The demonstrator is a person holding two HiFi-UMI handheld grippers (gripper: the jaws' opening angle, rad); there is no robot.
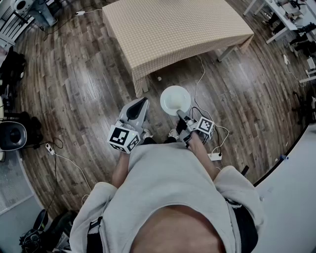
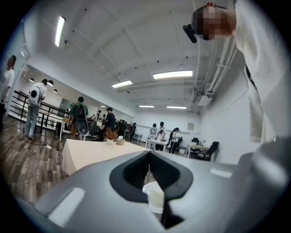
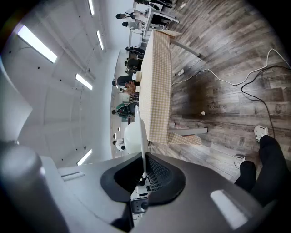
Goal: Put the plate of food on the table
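Note:
A white plate (image 1: pixel 175 99) hangs over the wood floor, just short of the table (image 1: pixel 173 29) with its beige checked cloth. My right gripper (image 1: pixel 179 114) is shut on the plate's near rim. In the right gripper view the plate (image 3: pixel 135 134) stands edge-on, its thin rim pinched between the jaws of the right gripper (image 3: pixel 144 175), and the table (image 3: pixel 157 91) lies beyond. Any food on the plate cannot be made out. My left gripper (image 1: pixel 143 102) is held level beside the plate, to its left, shut and empty. In its own view the left gripper (image 2: pixel 149 157) faces the table (image 2: pixel 91 154).
Cables and a white power strip (image 1: pixel 215 156) lie on the floor by my feet. White desks (image 1: pixel 291 15) stand at the far right and a round black device (image 1: pixel 11 136) at the left. Several people (image 2: pixel 79 118) stand beyond the table, which bears a small plant (image 2: pixel 109 135).

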